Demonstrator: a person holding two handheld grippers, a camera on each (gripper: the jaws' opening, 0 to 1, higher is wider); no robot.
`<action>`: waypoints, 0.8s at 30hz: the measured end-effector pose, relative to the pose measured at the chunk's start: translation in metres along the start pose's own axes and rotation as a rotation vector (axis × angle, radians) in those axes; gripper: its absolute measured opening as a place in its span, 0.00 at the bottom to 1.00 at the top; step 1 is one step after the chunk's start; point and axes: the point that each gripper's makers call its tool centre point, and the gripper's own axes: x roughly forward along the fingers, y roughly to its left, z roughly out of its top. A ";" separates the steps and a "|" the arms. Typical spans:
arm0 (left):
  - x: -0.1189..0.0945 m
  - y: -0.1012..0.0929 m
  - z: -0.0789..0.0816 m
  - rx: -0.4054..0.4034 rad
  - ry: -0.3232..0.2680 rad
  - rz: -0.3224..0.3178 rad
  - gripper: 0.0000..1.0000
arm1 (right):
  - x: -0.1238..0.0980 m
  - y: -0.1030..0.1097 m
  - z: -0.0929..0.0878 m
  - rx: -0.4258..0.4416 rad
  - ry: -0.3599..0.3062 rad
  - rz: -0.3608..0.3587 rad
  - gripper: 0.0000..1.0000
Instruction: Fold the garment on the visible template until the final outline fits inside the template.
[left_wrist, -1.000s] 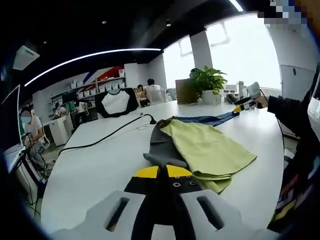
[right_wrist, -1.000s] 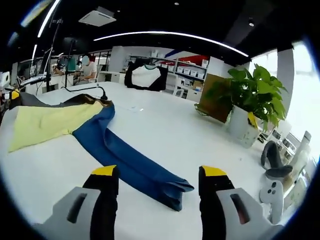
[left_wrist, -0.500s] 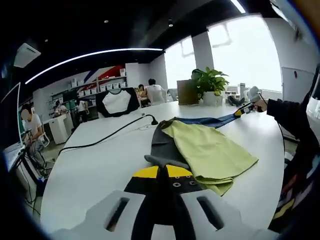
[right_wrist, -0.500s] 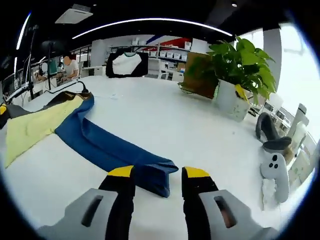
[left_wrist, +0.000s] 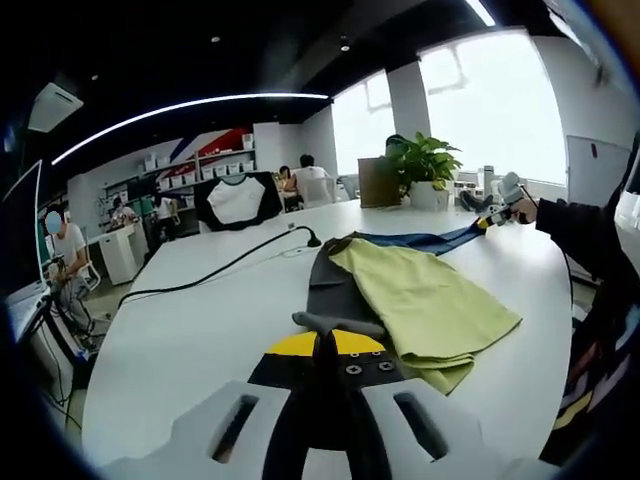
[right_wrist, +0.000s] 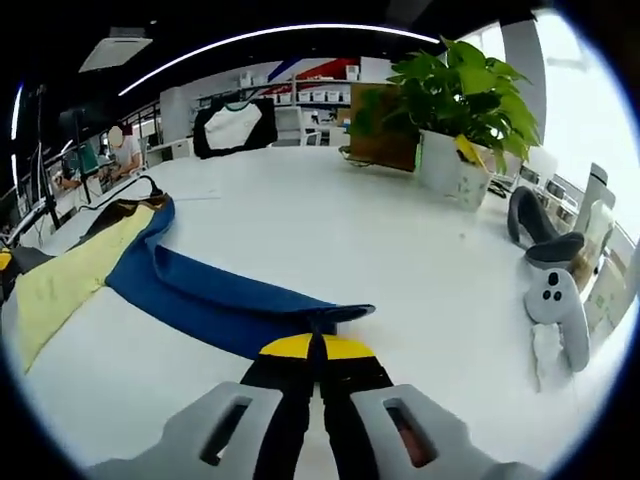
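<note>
Left claw (left_wrist: 321, 343) sits at the bottom centre of the left gripper view, yellow tips pressed together, and it has the grey sleeve end (left_wrist: 335, 322) of the garment (left_wrist: 420, 300) pinched between them. The garment spreads across the white desk (left_wrist: 190, 330) from centre to right of that frame: yellow-green body, dark grey along its left edge, a blue sleeve running off toward the upper right. Out there, at right of frame, the right claw (left_wrist: 487, 222) shows small in a dark-sleeved hand, at the tip of that blue sleeve.

Over in the right gripper view, the right claw (right_wrist: 314, 347) is at bottom centre, tips closed tight on the end of the blue sleeve (right_wrist: 210, 300), which stretches flat across the desk toward the left edge, joining the yellow-green cloth there.

A potted plant (right_wrist: 450, 100) stands on the desk at upper right of that view, a white controller (right_wrist: 555, 310) lying at the right edge. A black cable (left_wrist: 215, 268) snakes over the desk left of the garment.
</note>
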 end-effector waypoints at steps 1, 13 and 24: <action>0.001 0.002 0.000 0.000 0.002 0.001 0.02 | -0.001 -0.002 0.001 0.001 -0.006 -0.002 0.00; 0.014 0.039 0.002 0.056 0.049 0.031 0.02 | -0.004 -0.039 -0.003 0.009 0.024 -0.093 0.00; 0.027 0.076 0.007 0.122 0.121 0.048 0.02 | -0.004 -0.050 -0.006 0.014 0.035 -0.113 0.00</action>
